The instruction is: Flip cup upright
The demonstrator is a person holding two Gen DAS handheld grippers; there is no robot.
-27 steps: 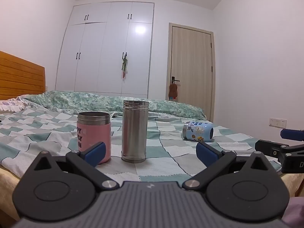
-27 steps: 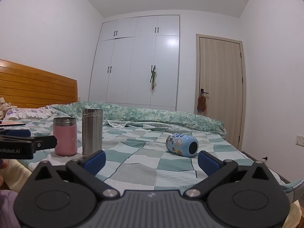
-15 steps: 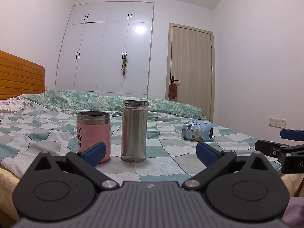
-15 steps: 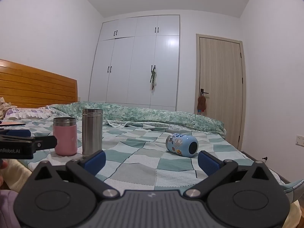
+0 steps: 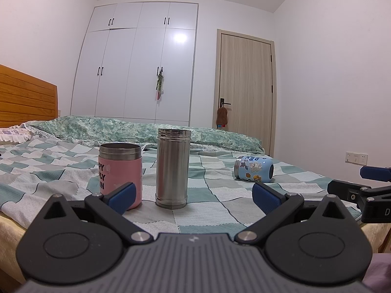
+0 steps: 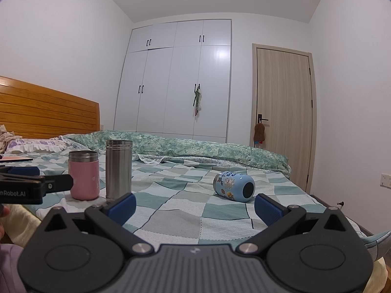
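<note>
Three containers on the bed [image 5: 220,205], counted: one blue cup [image 6: 234,186], one pink cup [image 5: 120,174], one steel flask [image 5: 173,168]. Two grippers, one in each of your hands.

Blue cup: cartoon print, lying on its side on the checked cover, to the right and well apart from the other two. In the right wrist view its dark round end faces roughly toward your right tool. Nothing touches it.

Pink cup: upright, steel rim on top, black lettering on its side. Steel flask: upright, just beside the pink cup on its right, with a small gap between them.

Your left gripper [image 5: 193,194]: blue fingers spread wide, nothing between them. It sits at the near edge of the bed, facing the pink cup and flask; contact with either is not evident.

Your right gripper [image 6: 194,205]: blue fingers likewise spread wide, holding nothing. The blue cup lies beyond the gap, nearer the right finger, clear of both pads.

Each tool shows at the edge of the other's view, side by side along the bed's near edge.

Background: white wardrobe [image 6: 180,78], wooden door [image 6: 283,122], wooden headboard [image 6: 48,112].
</note>
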